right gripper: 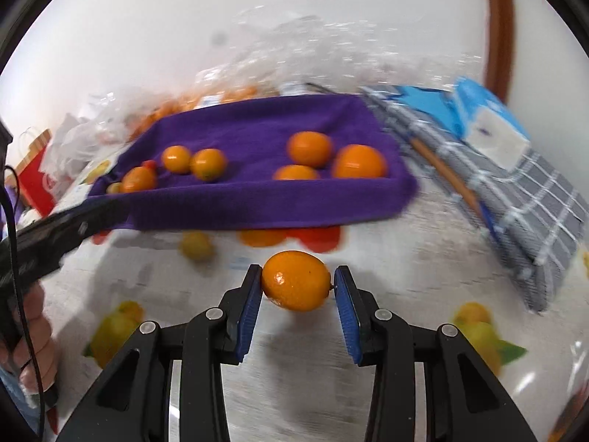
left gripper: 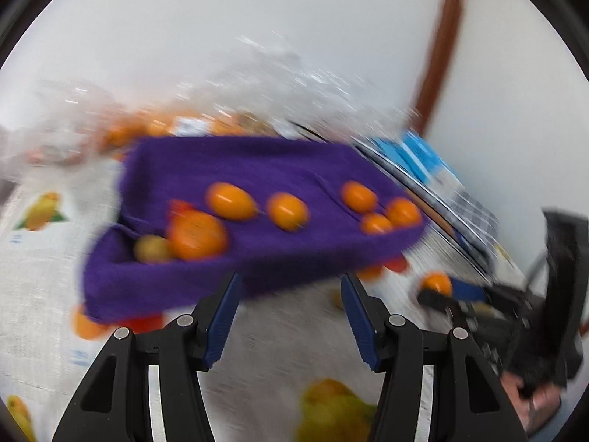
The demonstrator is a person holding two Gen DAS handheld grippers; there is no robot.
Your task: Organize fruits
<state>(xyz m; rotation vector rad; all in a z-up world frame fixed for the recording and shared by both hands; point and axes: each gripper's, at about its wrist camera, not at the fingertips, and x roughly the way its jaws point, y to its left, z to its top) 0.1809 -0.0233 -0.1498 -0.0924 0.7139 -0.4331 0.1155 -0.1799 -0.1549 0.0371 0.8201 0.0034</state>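
Observation:
A purple cloth-lined tray (left gripper: 257,169) (right gripper: 257,202) holds several orange kumquats (left gripper: 287,210) (right gripper: 309,148) and one small yellow-green fruit (left gripper: 151,248). My right gripper (right gripper: 297,285) is shut on a kumquat (right gripper: 296,280), held between its blue pads above the tablecloth in front of the tray. My left gripper (left gripper: 291,294) is open and empty, with its tips at the tray's near edge. In the left wrist view the right gripper with its kumquat (left gripper: 437,283) shows at the right. The left gripper's arm (right gripper: 55,232) shows at the left of the right wrist view.
The table has a white cloth printed with fruit pictures (right gripper: 114,328). A folded grey checked towel (right gripper: 533,199) and a blue-white pack (right gripper: 489,125) lie right of the tray. Clear plastic bags with more orange fruit (right gripper: 221,95) sit behind it. A red bag (right gripper: 36,180) stands far left.

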